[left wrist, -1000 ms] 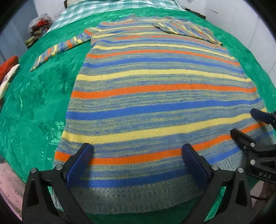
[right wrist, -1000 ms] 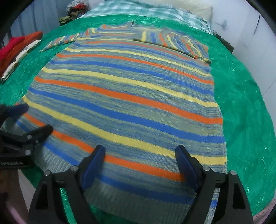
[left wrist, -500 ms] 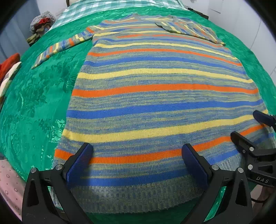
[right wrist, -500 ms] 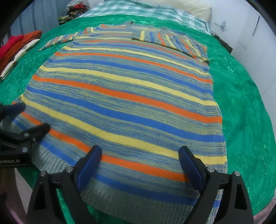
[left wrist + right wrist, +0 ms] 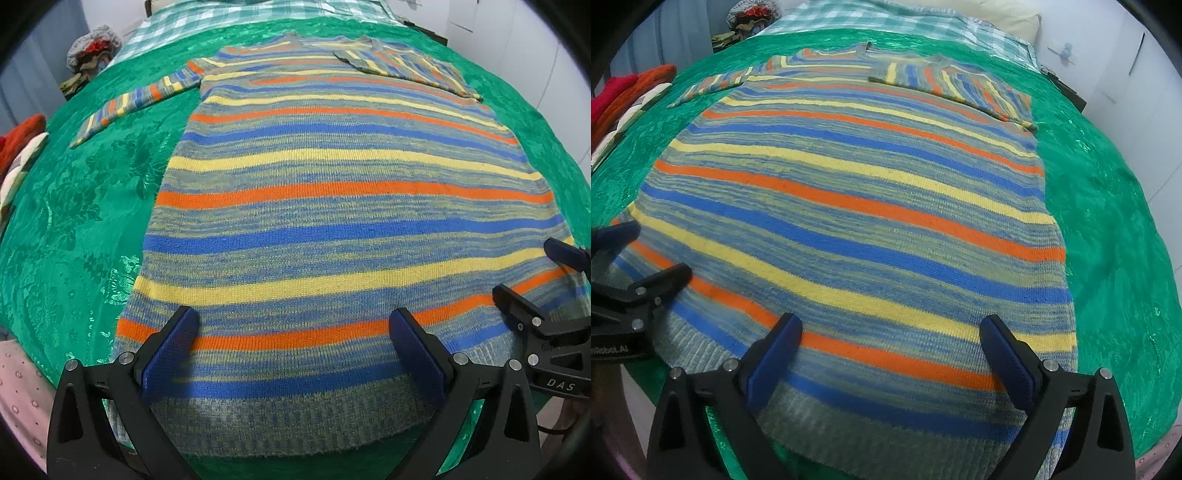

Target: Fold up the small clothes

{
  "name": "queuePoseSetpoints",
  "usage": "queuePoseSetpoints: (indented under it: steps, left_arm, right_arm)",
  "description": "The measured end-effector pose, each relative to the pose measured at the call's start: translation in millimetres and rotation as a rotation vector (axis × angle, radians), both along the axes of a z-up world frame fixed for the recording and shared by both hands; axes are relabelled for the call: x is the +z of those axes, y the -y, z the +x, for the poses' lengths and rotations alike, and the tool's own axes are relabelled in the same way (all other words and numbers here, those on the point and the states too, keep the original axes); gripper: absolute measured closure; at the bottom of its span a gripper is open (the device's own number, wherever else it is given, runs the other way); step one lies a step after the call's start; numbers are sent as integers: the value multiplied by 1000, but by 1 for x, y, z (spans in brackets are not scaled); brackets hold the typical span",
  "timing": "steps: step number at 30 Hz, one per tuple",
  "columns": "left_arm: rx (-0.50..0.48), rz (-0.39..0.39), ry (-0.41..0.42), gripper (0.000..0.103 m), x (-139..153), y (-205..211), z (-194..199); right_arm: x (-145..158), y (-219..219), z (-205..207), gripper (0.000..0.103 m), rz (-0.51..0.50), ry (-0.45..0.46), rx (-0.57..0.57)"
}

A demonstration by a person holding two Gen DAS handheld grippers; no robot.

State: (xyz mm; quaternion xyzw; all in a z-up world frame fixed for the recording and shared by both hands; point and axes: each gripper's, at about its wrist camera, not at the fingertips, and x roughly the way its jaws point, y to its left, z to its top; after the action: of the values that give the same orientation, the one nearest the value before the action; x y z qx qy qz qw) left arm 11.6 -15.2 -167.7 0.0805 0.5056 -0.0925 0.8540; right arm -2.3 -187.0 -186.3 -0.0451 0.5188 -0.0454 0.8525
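Note:
A striped knit sweater [image 5: 332, 206] in blue, yellow, orange and grey lies flat on a green bedspread [image 5: 74, 221], hem toward me. Its right sleeve [image 5: 406, 64] is folded across the chest; its left sleeve [image 5: 136, 101] stretches out to the left. My left gripper [image 5: 295, 343] is open, hovering over the hem's left part. My right gripper [image 5: 890, 350] is open over the hem's right part. The sweater [image 5: 857, 206] fills the right wrist view. Each gripper shows at the edge of the other's view, the right one [image 5: 532, 273] and the left one [image 5: 653, 254].
A checked blanket [image 5: 229, 14] lies at the head of the bed. Folded red and white clothes [image 5: 18, 151] sit at the left edge, a pile of items [image 5: 88, 55] at the far left. White walls [image 5: 1126, 74] stand to the right.
Both grippers have drawn back a little toward the hem, so more of the sweater's ribbed edge shows. Both stay open and the sweater has not moved.

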Motion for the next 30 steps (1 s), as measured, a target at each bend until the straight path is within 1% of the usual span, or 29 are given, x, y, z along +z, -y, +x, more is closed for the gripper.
queuePoseSetpoints:
  steps: [2,3,4,5,6,8,10,11,12,13,15,16,17,20,21,22,23,24,25,26,27,28,29,30]
  left_arm:
    - [-20,27,32,0,1,3,-5]
    - [-31,44,27,0,3,5,-6]
    - [-49,55,-3,0,7,6,-4]
    - [-59,48,-28,1,12,5,-2]
    - [-66,15,-42,1,21,0,1]
    - [-62,-102,-10,1,52,-23,15]
    - [-29,-157,23,1,77,-51,42]
    - [4,-178,46,1,90,-69,63]
    - [39,-193,63,1,99,-85,82]
    - [100,-216,75,1,108,-110,110]
    - [217,-276,64,0,109,-157,162]
    - [312,-314,28,0,99,-188,194]
    - [418,-350,-21,1,81,-219,221]
    - [677,-421,-141,2,27,-281,267]
    - [714,-450,-165,2,14,-291,274]
    - [739,-463,-156,2,8,-297,279]
    - [756,-457,-118,3,9,-298,281]
    - [762,-444,-66,7,13,-296,283]
    - [740,-425,-24,40,17,-291,288]
    - [709,-411,-29,101,18,-287,295]
    - [691,-402,-49,95,18,-282,300]
    - [684,-381,-40,99,23,-278,303]
    - [664,-372,-17,99,32,-271,305]
    - [611,-379,24,99,50,-259,306]
  right_arm:
    - [0,0,1,4,-3,-3,-3]
    - [-1,0,2,3,-3,-5,-6]
    - [-1,1,2,2,-2,-6,-9]
    - [-2,1,2,1,1,-7,-11]
    - [-2,2,3,1,5,-8,-13]
    - [-1,3,2,1,15,-9,-15]
    - [-2,3,2,1,16,-8,-15]
    - [-2,3,2,1,17,-8,-15]
    - [-2,3,2,0,19,-9,-15]
    - [-1,3,2,0,21,-12,-15]
    - [-1,4,3,0,26,-15,-15]
    - [-1,3,3,0,26,-15,-16]
    - [-1,3,3,0,26,-16,-15]
    - [-1,3,3,0,24,-16,-15]
    - [-1,3,3,0,23,-16,-14]
    - [-1,3,2,0,21,-14,-14]
    - [-1,2,2,0,20,-13,-14]
    - [-1,2,2,0,18,-10,-14]
    - [-2,1,2,0,16,-8,-14]
    - [-2,1,2,0,15,-8,-14]
    - [-2,1,2,0,16,-8,-14]
    - [-2,1,2,0,17,-9,-14]
    - [-2,2,2,0,18,-9,-13]
    - [-2,2,1,0,19,-9,-12]
